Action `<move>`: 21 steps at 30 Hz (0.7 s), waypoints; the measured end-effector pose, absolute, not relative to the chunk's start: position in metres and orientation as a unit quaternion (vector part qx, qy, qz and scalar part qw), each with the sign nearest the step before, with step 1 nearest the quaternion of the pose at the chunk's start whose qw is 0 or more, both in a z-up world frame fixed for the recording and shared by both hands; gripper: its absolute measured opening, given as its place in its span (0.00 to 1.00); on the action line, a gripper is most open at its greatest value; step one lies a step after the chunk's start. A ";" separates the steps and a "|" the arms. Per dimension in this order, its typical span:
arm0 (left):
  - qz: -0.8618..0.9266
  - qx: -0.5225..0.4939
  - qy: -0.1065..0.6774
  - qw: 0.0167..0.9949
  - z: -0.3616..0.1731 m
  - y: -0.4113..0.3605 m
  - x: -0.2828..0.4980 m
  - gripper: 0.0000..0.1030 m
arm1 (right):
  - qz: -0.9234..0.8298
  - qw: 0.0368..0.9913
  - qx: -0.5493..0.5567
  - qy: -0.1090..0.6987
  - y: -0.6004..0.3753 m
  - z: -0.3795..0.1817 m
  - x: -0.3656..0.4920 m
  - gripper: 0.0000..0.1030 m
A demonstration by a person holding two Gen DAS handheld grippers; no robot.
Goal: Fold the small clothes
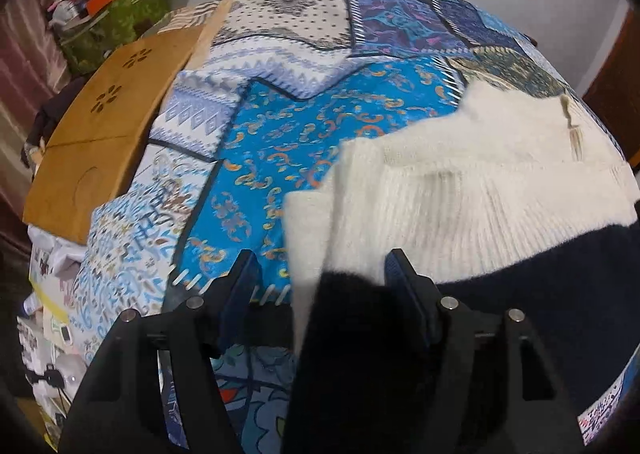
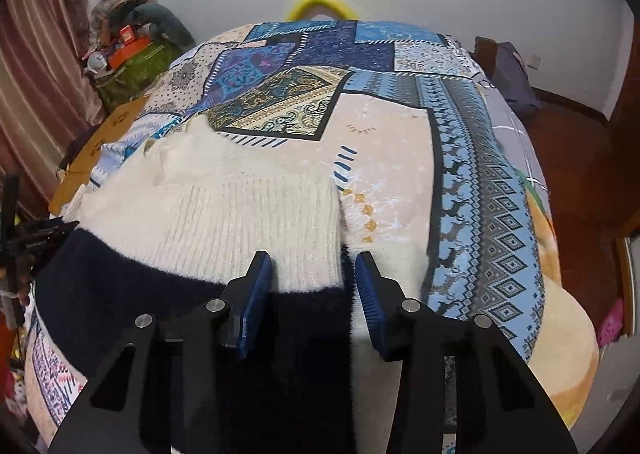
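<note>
A small fuzzy sweater, cream on top with a dark navy lower part, lies flat on the patchwork bedspread. It also shows in the right wrist view, cream part and navy part. My left gripper is open, its jaws straddling the sweater's left edge where navy fabric bunches between them. My right gripper is open over the sweater's right edge, the navy hem lying between its blue pads.
The patchwork bedspread covers the whole bed. A brown cardboard sheet lies at the bed's left edge. A green cloth-covered pile with orange boxes stands by the curtain. Wooden floor lies to the right.
</note>
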State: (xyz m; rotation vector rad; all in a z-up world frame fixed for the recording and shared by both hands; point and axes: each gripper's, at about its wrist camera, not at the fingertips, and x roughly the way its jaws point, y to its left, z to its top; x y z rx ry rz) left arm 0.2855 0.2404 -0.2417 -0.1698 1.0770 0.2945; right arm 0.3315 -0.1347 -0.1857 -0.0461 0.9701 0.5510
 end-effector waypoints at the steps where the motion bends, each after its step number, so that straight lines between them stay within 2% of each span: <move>1: 0.146 -0.086 0.508 0.844 -0.240 0.245 0.282 0.65 | 0.258 0.849 -0.025 0.460 -0.135 -0.184 0.330 0.38; 7: 0.178 -0.092 0.501 0.842 -0.231 0.267 0.265 0.65 | 0.256 0.855 -0.041 0.450 -0.138 -0.167 0.316 0.41; 11: 0.229 -0.057 0.504 0.831 -0.226 0.279 0.254 0.64 | 0.264 0.859 -0.042 0.438 -0.139 -0.151 0.301 0.50; 14: 0.217 -0.081 0.503 0.833 -0.218 0.286 0.239 0.64 | 0.274 0.860 -0.045 0.429 -0.135 -0.140 0.290 0.54; 18: 0.185 -0.082 0.483 0.852 -0.195 0.269 0.216 0.64 | 0.290 0.860 -0.053 0.416 -0.122 -0.126 0.275 0.61; 21: 0.157 -0.085 0.469 0.865 -0.182 0.248 0.203 0.65 | 0.305 0.859 -0.060 0.407 -0.106 -0.118 0.267 0.63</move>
